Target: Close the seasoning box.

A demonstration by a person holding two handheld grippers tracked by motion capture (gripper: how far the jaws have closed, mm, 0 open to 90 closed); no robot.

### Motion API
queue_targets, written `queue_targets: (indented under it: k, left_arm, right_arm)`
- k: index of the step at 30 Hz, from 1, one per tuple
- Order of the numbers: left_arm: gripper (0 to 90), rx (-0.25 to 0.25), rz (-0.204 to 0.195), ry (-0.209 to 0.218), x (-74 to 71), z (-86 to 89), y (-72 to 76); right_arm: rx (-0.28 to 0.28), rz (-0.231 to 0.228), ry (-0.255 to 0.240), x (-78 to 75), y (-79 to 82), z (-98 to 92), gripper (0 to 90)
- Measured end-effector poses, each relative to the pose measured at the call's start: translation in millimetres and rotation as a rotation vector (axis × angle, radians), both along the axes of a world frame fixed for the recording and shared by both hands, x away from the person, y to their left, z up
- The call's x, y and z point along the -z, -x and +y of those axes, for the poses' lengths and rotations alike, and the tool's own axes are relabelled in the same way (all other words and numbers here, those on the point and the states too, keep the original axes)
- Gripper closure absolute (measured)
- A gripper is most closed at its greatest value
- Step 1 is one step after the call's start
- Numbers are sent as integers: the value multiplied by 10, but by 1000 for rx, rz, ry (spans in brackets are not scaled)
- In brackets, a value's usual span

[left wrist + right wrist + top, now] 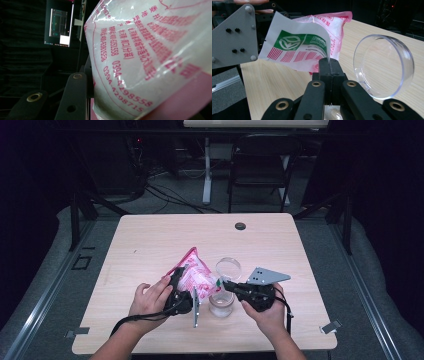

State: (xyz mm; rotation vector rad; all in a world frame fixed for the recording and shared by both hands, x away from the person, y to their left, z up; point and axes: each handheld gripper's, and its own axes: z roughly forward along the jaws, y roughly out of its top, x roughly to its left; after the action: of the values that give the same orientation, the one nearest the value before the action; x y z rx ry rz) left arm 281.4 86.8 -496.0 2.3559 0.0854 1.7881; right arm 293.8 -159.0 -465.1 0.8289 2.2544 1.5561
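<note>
A pink-and-white printed plastic bag [197, 277] hangs above the table between both grippers. My left gripper [180, 284] is shut on the bag's body; in the left gripper view the bag [140, 57] bulges against one black finger [72, 97] and hides the other. My right gripper [328, 62] is shut on a torn corner of the bag [312, 47], its tips [223, 283] just above a clear glass jar [221, 304]. The jar's round clear lid [228, 268] stands open behind it and appears at the right in the right gripper view [384, 66].
The wooden table [150, 240] has a small black disc [240, 226] near its far edge. A folding chair [260, 165] and a desk leg stand on the floor beyond. The left gripper's grey plate [235, 37] is close to the bag.
</note>
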Motion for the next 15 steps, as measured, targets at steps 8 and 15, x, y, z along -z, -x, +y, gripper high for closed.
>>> queue_targets:
  k: [8, 15]
  left_arm:
    - [663, -3, -8, -17, -38, -14, 5]
    - [666, -4, -18, -17, -95, -20, 12]
  right_arm:
    - [-15, 1, -1, 7, -8, -14, 900]
    - [-13, 4, 7, -24, 3, -31, 900]
